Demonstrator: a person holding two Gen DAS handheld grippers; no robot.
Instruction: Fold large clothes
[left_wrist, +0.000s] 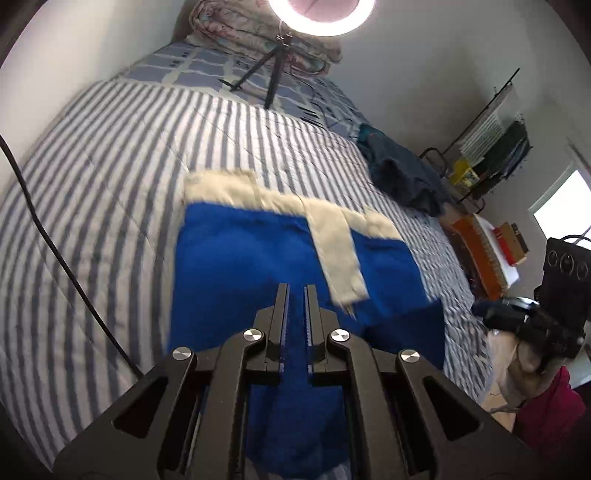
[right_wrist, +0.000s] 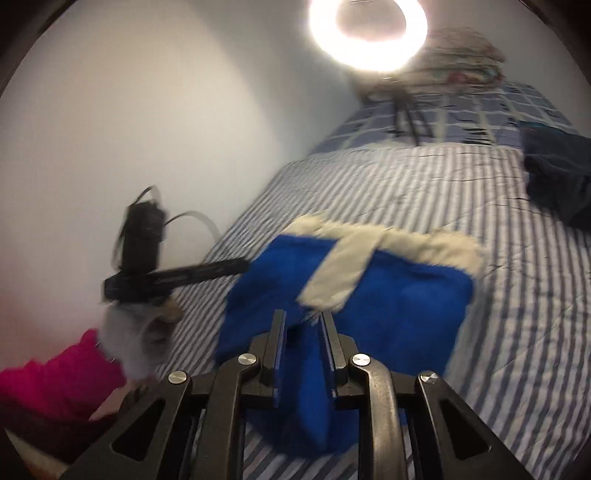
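the blue garment (left_wrist: 258, 266) with its cream trim (left_wrist: 332, 240) is spread on the striped bed (left_wrist: 110, 184), already doubled into a rough rectangle, with its near edge raised toward both cameras. the left claw (left_wrist: 296, 291) is seen nearly closed, blue cloth running between its fingers, so it is judged to be pinching that edge to carry it over for the next fold. the right claw (right_wrist: 301, 317) is likewise narrowed on a blue fold, though blur keeps the contact from being certain. a ring light (left_wrist: 321, 14) is stood at the far end, probably for lighting. a dark garment (left_wrist: 402, 173) is left aside at the right, seemingly awaiting its turn.
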